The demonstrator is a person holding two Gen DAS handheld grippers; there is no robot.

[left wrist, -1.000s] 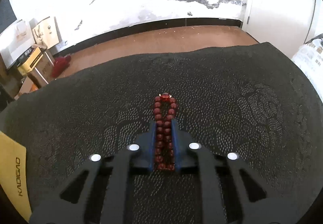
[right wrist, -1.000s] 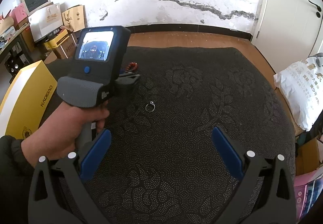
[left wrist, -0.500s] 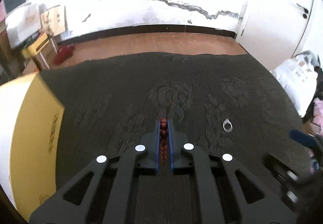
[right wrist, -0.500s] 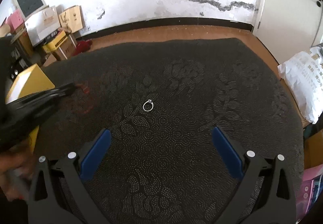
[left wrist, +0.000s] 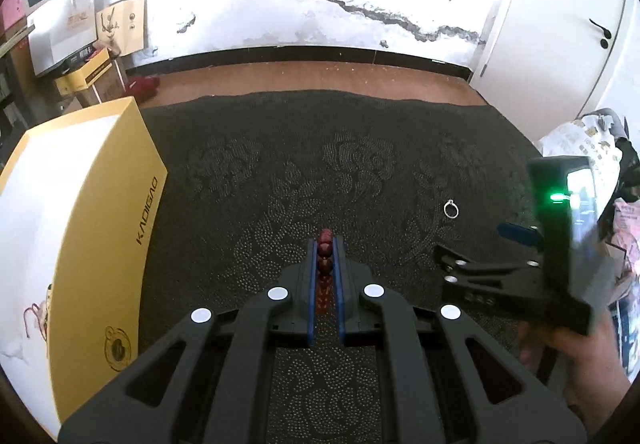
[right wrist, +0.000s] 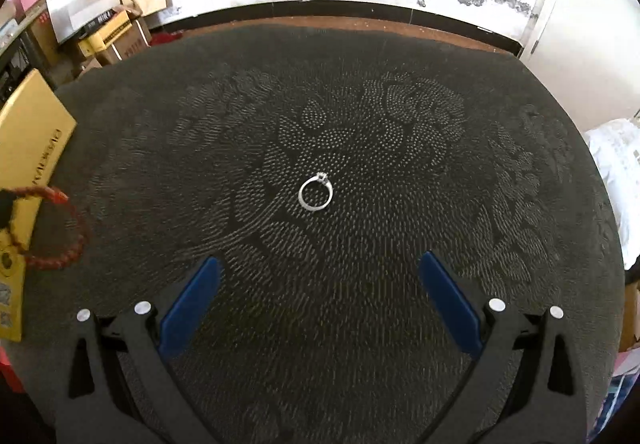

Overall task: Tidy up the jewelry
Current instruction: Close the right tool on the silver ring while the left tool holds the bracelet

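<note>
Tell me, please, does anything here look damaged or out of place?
Yes, two things. A dark jagged crack runs across the white wall, with paint flaking around it. And a small silver ring lies loose and alone on the dark patterned cloth, in no box. The red bead bracelet is not astray: the left gripper holds it.

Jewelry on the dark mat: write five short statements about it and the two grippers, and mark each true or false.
1. The left gripper is shut on the red bead bracelet. True.
2. The silver ring sits between closed fingers of the right gripper. False: it lies free on the dark mat, ahead of wide-open fingers.
3. The yellow box stands at the mat's left side. True.
4. The bracelet lies flat on the mat. False: it hangs from the left gripper.
5. The ring bears a small setting. True.
</note>
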